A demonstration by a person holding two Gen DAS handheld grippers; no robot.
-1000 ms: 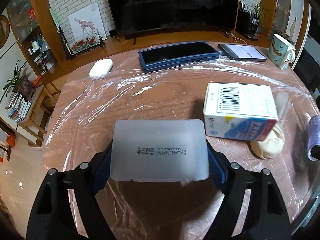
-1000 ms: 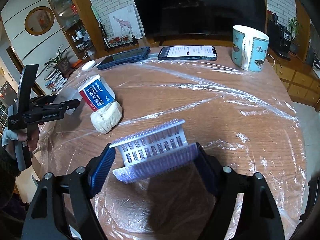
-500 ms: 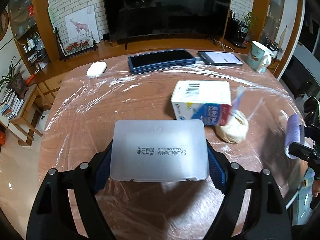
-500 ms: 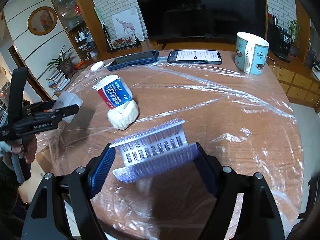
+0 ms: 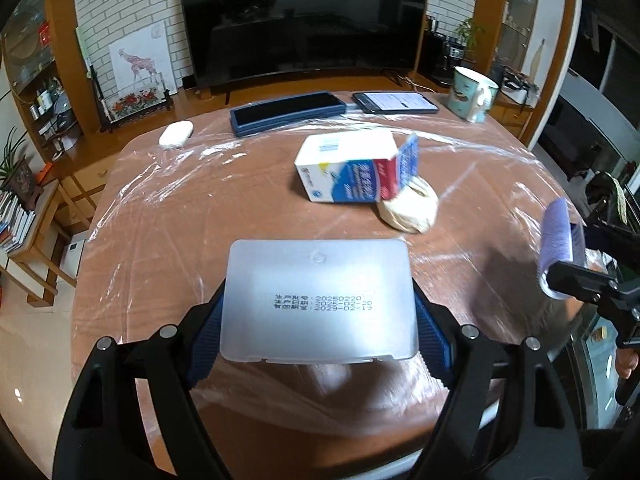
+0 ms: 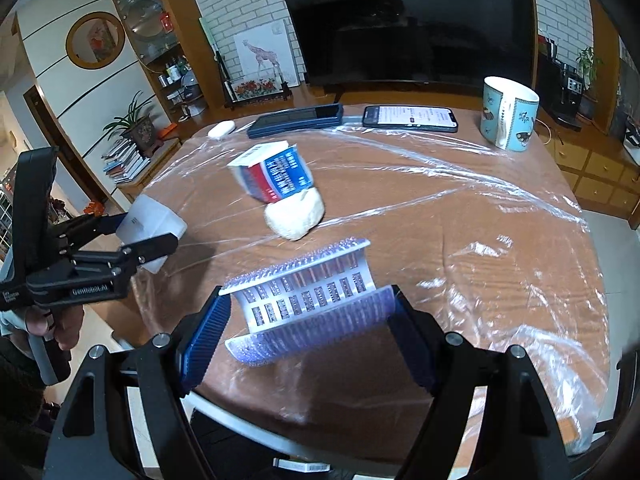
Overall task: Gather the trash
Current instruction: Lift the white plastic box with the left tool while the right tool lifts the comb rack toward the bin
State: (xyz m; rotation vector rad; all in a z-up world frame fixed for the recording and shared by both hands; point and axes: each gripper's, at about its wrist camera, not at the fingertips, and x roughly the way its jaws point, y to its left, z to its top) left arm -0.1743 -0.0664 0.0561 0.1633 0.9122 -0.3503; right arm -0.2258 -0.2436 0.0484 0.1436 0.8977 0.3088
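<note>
I am gripping a frosted plastic lid in my left tongs and a purple blister tray in my right tongs, both clear of the counter for binning.

Dim indoor light, glare on plastic film, fisheye-bent edges, slight motion blur

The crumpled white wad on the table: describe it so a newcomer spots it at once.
On the plastic-covered round table, find the blue-and-white carton lying near the middle. The crumpled white wad sits against its near end, the only soft, rounded lump there.
</note>
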